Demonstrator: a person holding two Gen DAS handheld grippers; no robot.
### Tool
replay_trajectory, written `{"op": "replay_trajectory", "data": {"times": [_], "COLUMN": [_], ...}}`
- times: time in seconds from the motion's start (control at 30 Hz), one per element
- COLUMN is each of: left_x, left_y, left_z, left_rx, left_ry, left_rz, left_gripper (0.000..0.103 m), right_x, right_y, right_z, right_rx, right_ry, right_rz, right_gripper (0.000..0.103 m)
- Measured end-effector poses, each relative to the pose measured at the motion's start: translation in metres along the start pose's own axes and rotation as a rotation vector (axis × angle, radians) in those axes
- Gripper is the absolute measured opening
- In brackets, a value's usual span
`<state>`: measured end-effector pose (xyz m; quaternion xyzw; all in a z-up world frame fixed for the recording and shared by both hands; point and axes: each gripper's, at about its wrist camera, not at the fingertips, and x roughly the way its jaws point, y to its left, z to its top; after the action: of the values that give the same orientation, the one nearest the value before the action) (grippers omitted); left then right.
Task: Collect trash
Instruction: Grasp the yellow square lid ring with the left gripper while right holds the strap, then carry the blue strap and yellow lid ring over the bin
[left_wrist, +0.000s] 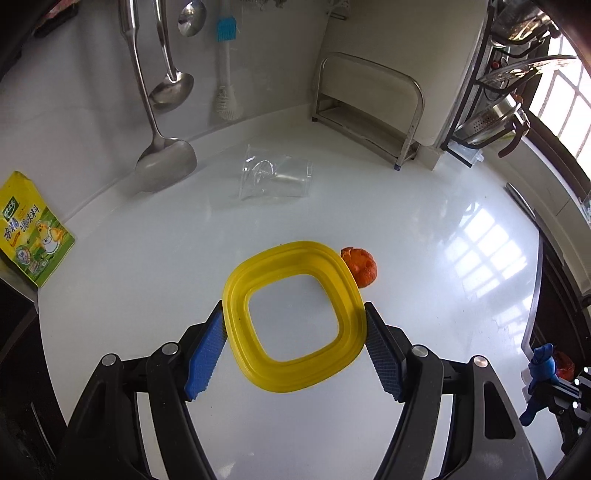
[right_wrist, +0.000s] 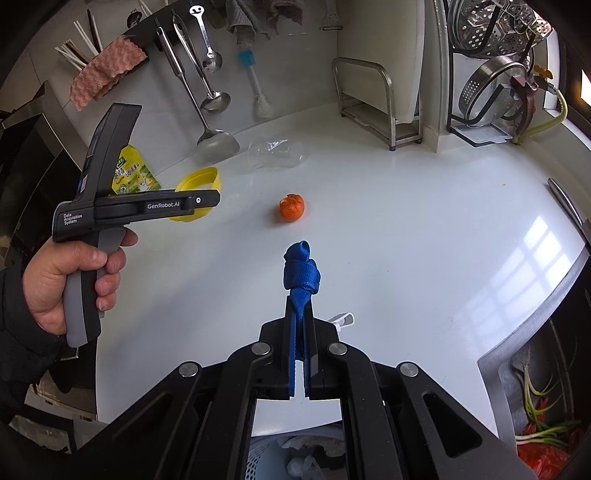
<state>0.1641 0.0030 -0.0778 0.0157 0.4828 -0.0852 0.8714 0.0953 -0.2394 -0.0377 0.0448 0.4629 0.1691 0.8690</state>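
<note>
Left wrist view: left gripper (left_wrist: 295, 347) clamps the yellow ring (left_wrist: 293, 314); orange peel (left_wrist: 360, 266) just beyond it.

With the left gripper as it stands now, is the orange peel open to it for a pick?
Probably not yet. The left gripper is shut on the yellow frame, so its jaws are taken. The orange peel itself lies clear on the white counter, just beyond the frame.

Basket (right_wrist: 280, 458) under right gripper (right_wrist: 300, 325), cropped
</note>
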Motion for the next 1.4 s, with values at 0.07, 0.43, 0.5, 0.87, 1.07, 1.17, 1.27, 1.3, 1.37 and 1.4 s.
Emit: {"op": "replay_trajectory", "data": {"times": [0.07,0.43,0.5,0.87,1.07,1.17,1.27,1.3,1.37,1.4], "left_x": [-0.009,-0.049,-0.055,-0.083,-0.097,-0.099,-0.101,-0.101,-0.098,-0.097], "left_y": [-0.001,-0.006,-0.009,-0.058,-0.093,-0.105,-0.116,-0.119,-0.125,-0.127], "left_z": [-0.013,-0.077,-0.088,-0.138,-0.164,-0.174,-0.184,-0.187,-0.192,-0.195], "left_rx": [-0.002,-0.027,-0.023,0.099,0.184,0.211,0.231,0.238,0.252,0.257], "left_ry": [0.003,0.023,0.028,0.058,0.074,0.085,0.096,0.101,0.113,0.119], "left_rz": [-0.005,-0.028,-0.035,-0.098,-0.142,-0.158,-0.173,-0.175,-0.179,-0.18], "left_gripper": [0.069,0.069,0.069,0.069,0.069,0.069,0.069,0.069,0.069,0.069], "right_x": [-0.003,-0.025,-0.029,-0.054,-0.065,-0.072,-0.078,-0.08,-0.083,-0.083], "right_y": [0.003,0.015,0.016,0.019,0.019,0.015,0.009,0.008,0.003,0.001], "right_z": [-0.004,-0.045,-0.054,-0.096,-0.118,-0.131,-0.144,-0.15,-0.16,-0.165], "right_rx": [-0.003,-0.006,-0.003,0.004,0.004,0.016,0.038,0.045,0.058,0.065], "right_ry": [0.003,0.022,0.026,0.043,0.057,0.062,0.071,0.074,0.084,0.09], "right_rz": [0.007,0.017,0.016,0.02,0.015,0.009,0.007,0.005,0.002,0.0], "right_gripper": [0.003,0.003,0.003,0.003,0.003,0.003,0.003,0.003,0.003,0.003]}}
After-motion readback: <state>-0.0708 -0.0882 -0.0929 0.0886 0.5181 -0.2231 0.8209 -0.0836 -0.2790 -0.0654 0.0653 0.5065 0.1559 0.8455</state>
